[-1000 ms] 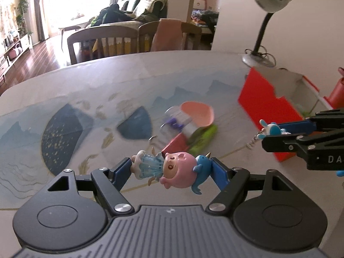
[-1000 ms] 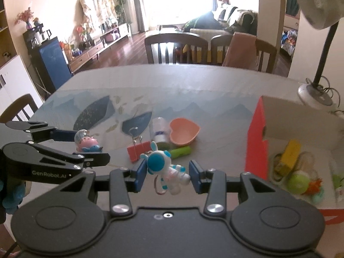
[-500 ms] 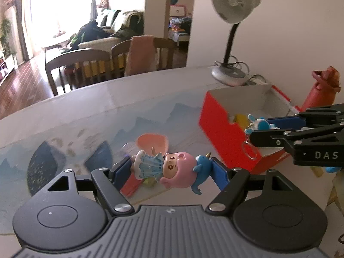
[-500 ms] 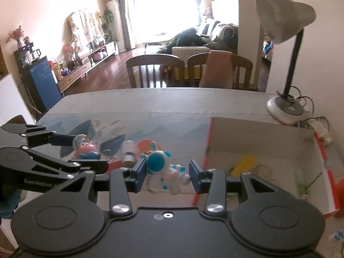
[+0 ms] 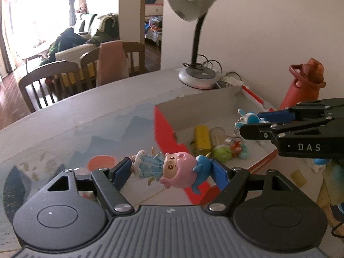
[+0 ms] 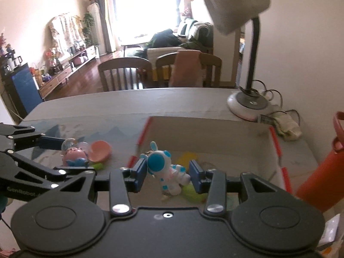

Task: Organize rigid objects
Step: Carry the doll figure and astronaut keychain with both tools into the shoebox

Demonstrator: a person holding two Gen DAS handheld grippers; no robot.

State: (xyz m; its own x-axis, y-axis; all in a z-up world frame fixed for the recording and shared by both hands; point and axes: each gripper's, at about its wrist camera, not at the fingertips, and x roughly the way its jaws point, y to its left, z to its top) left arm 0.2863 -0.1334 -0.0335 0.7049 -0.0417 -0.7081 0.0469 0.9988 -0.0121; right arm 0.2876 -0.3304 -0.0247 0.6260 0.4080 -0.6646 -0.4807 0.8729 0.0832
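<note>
The pink pig figurine (image 5: 172,169), lying sideways with a blue dress and a blue whale-like piece at its head end, sits clamped between the blue pads of the left gripper (image 5: 171,172), whose jaws press on both ends of it. It hangs over the near red wall of the red box (image 5: 164,126), which lies at about 1 o'clock from it in the left wrist view. The white-and-blue astronaut keychain (image 6: 166,171) is pinched in the right gripper (image 6: 166,172); the left pad touches its helmet, and whether the right pad touches is hard to tell. It hangs above the box's interior.

Inside the box lie a yellow block (image 5: 202,138), a green ball (image 5: 222,153) and some small pieces too blurred to name. On the table (image 6: 107,111), at 10 o'clock from the astronaut, rests a pink heart-shaped dish (image 6: 100,150). A desk lamp (image 6: 247,64) stands at 1 o'clock beyond the box, and a red bottle (image 5: 301,83) stands at 3 o'clock beside it.
</note>
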